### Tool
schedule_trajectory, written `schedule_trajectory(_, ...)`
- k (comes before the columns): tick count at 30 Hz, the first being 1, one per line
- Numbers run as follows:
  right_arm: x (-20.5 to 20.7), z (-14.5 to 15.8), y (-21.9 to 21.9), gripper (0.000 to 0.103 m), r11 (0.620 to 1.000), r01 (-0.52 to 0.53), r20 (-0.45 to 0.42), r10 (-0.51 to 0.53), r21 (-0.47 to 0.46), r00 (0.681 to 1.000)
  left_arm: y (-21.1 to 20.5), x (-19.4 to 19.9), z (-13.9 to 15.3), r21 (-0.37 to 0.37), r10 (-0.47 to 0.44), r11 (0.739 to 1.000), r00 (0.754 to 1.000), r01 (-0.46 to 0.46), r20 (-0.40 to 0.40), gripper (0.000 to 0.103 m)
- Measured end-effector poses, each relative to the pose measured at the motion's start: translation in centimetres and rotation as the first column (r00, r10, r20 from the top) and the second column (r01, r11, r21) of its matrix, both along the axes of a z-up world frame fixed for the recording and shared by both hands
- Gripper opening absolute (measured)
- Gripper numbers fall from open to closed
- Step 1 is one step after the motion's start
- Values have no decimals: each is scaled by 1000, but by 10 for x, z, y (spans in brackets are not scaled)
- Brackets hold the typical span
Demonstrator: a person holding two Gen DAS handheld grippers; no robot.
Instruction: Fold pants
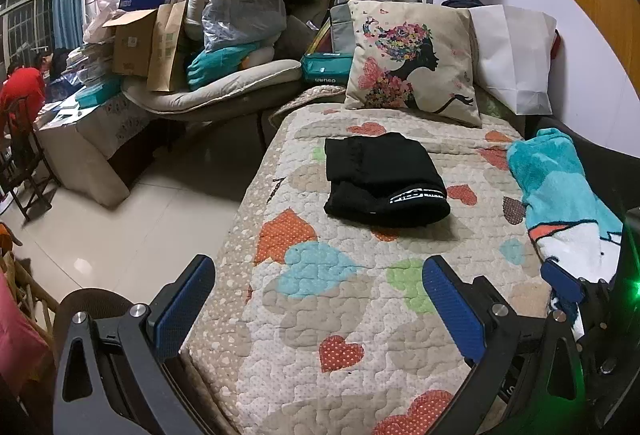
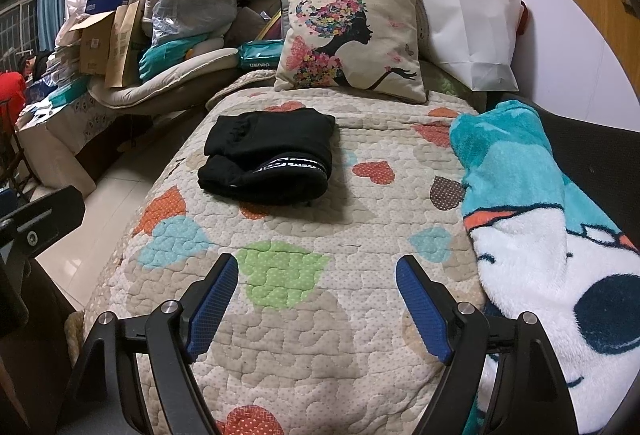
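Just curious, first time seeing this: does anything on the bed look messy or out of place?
Nothing stands out. The black pants lie folded in a compact bundle on the quilt, both tongs open and clear of them.

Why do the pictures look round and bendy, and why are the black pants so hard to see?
Both wrist views come through a fisheye lens, so the corners go black and straight edges curve. In the left wrist view the pants are so dark that their folds barely show; only the white lettering stands out, and a green light glows at the right edge. In the right wrist view the pants cast a soft shadow on the quilt.
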State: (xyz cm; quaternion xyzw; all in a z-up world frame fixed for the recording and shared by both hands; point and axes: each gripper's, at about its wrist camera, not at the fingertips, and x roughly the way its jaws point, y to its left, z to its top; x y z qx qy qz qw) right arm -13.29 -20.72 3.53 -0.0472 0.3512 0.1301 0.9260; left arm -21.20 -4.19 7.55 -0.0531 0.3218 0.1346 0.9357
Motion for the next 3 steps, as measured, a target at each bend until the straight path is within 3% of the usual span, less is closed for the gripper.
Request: schedule_trajectory(3, -1, 1, 3, 86, 1000, -5, 0, 5, -3, 1000, 2, 1, 0, -8, -1, 1000, 1000, 1, -5, 103)
